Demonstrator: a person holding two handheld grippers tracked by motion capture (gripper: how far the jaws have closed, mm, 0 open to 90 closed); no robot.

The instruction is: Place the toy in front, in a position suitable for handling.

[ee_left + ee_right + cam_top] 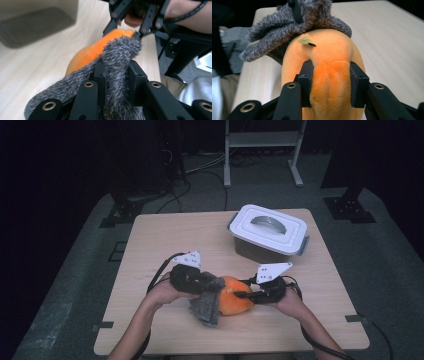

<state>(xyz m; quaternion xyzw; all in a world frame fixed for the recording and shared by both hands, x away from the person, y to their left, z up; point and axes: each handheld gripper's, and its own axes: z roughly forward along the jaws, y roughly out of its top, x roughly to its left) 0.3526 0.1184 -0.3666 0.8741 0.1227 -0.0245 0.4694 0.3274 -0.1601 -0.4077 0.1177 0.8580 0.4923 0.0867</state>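
At the near middle of the desk point(150, 235) lies an orange plush toy point(234, 301) with a grey fuzzy cloth point(207, 306) draped over its left end. The left gripper point(117, 75) is clamped tight on the cloth; the right gripper point(329, 82) pinches a ridge of the orange plush, jaws narrowed around it. The step looks like pulling the cloth off the toy, so next the two hands should draw apart. A lidded white box point(268, 232) sits well behind, out of the way.
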